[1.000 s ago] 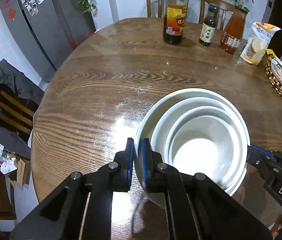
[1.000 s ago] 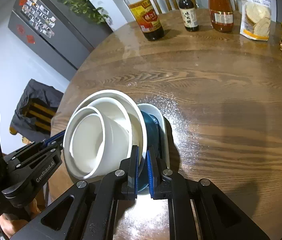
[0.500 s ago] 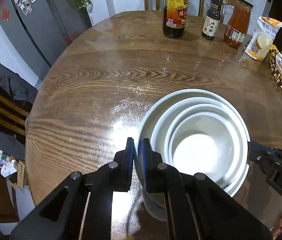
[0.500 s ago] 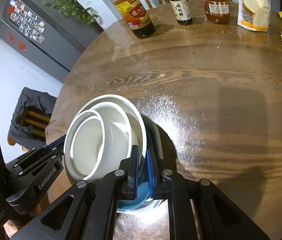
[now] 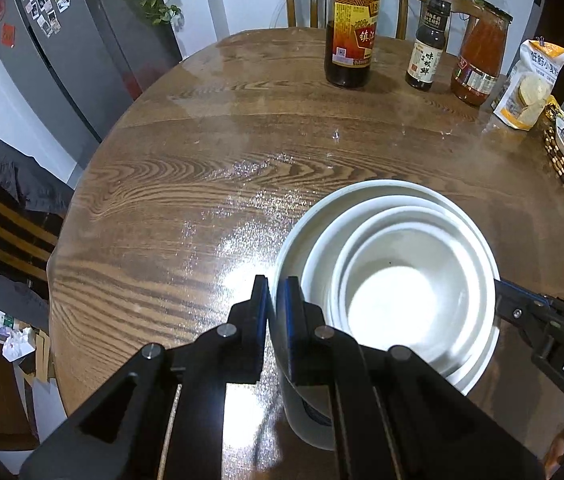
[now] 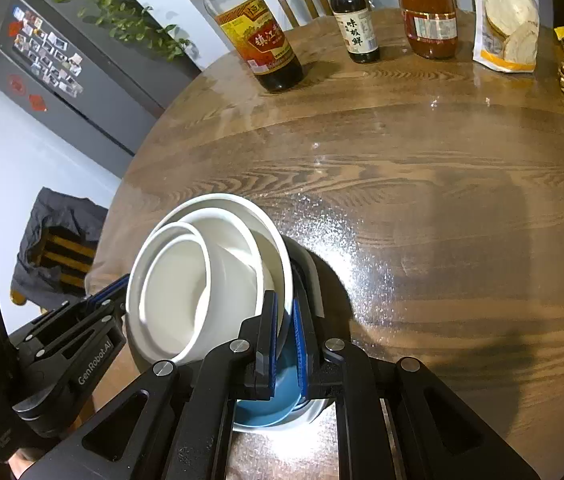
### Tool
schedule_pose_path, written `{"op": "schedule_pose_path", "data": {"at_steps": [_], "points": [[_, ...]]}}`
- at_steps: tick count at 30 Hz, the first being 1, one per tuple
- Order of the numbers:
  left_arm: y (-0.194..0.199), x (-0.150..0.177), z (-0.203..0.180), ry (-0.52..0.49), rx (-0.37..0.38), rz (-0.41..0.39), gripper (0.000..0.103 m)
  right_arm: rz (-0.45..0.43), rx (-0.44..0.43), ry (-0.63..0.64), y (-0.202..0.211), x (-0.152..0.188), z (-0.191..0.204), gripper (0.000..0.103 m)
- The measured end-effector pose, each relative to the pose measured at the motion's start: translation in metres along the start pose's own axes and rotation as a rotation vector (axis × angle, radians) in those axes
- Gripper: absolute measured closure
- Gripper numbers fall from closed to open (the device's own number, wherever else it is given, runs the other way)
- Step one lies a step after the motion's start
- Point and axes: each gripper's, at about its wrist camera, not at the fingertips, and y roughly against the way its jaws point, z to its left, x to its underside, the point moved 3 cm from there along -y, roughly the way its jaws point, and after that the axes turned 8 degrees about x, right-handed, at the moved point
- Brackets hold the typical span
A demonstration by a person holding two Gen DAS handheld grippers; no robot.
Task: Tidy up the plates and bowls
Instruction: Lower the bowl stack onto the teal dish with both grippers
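The left tongs pinch the near-left rim of the white bowl stack, blue pads pressed nearly together. The right tongs clamp the opposite rim. Both point steeply downward. The nested stack hangs tilted over a blue-lined dish on the wooden tabletop, bottles well beyond.
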Motion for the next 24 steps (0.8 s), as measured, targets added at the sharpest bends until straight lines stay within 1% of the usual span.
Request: {"op": "schedule_pose_path", "data": {"at_steps": [7, 10, 12, 15, 17, 18, 19, 20, 21, 23, 24], "points": [[-0.002, -0.003, 0.001, 0.002, 0.008, -0.003, 0.099, 0.001, 0.023, 0.007, 0.000, -0.002, 0.001, 0.090], [-0.002, -0.003, 0.001, 0.004, 0.012, -0.003, 0.098, -0.004, 0.057, 0.020, 0.002, -0.002, 0.002, 0.090], [-0.002, -0.003, 0.001, 0.009, 0.013, -0.004, 0.097, -0.023, 0.070, 0.022, 0.006, -0.003, 0.001, 0.090], [0.001, -0.002, 0.007, 0.032, 0.017, -0.015, 0.083, -0.051, 0.091, 0.026, 0.014, -0.004, -0.002, 0.087], [0.004, -0.002, 0.012, 0.049, 0.004, -0.021, 0.063, -0.072, 0.093, 0.038, 0.022, -0.004, -0.001, 0.079], [0.004, -0.002, 0.014, 0.057, 0.002, -0.023, 0.060, -0.083, 0.089, 0.043, 0.026, -0.004, 0.000, 0.063], [0.007, -0.002, 0.018, 0.069, 0.001, -0.031, 0.054, -0.097, 0.090, 0.049, 0.030, -0.004, 0.002, 0.046], [0.009, -0.001, 0.021, 0.075, 0.003, -0.037, 0.048, -0.117, 0.093, 0.060, 0.036, -0.003, 0.004, 0.041], [0.013, -0.001, 0.023, 0.083, 0.008, -0.045, 0.044, -0.132, 0.092, 0.072, 0.042, -0.002, 0.006, 0.038], [0.021, 0.000, 0.025, 0.084, 0.011, -0.065, 0.034, -0.149, 0.082, 0.097, 0.052, 0.002, 0.011, 0.038], [0.027, 0.001, 0.025, 0.078, 0.003, -0.080, 0.032, -0.156, 0.074, 0.109, 0.058, 0.005, 0.013, 0.038]]}}
